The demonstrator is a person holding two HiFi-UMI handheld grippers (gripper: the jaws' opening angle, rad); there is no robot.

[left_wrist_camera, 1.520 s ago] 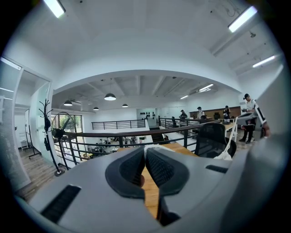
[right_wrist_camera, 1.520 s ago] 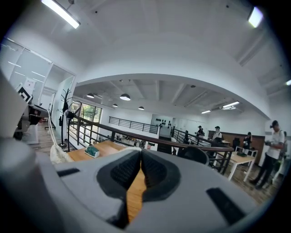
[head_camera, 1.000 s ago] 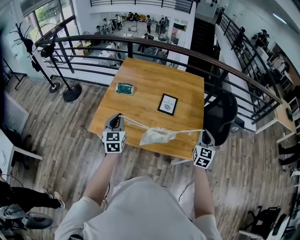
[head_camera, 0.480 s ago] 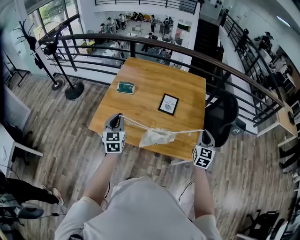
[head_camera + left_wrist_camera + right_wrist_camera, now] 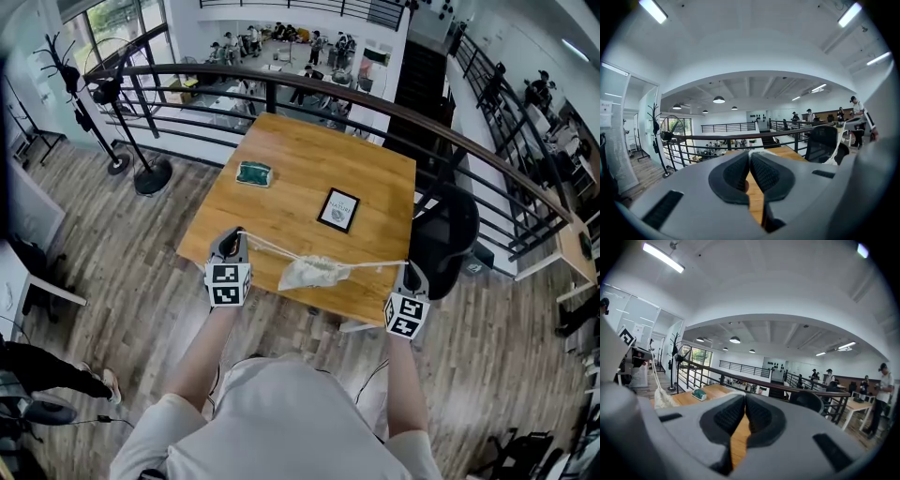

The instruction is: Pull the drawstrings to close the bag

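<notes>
- The bag [image 5: 314, 272] is small, white and crumpled, most likely thin soft cloth or plastic. I judge it very light and limp, with no stiffness to push against, so it will shift or lift as soon as the cords go taut.
- It sits at the lower middle of the head view, over the near edge of the tabletop [image 5: 281, 159], between the two claws. I cannot tell whether it rests on the wood or hangs from the cords.
- The places to take hold are the cords, not the body of the bag. Each is thin and probably slippery, so it needs a firm pinch well out from the bag's mouth.
- The left claw [image 5: 236, 234] is pressed together on the end of the left drawstring [image 5: 262, 249]. In the left gripper view a bit of white cord shows at the tips of the left claw [image 5: 750, 154].
- The right claw [image 5: 410, 269] is likewise clamped on the right drawstring [image 5: 375, 264]. In the right gripper view, white cord leaves the tips of the right claw [image 5: 745, 397] towards the bag [image 5: 663, 399] at the left of the frame.
- Both cords look nearly straight, and the bag's mouth appears gathered, so closing seems far along.
- The bag is the only container. What is inside is hidden, and it looks rather flat.
</notes>
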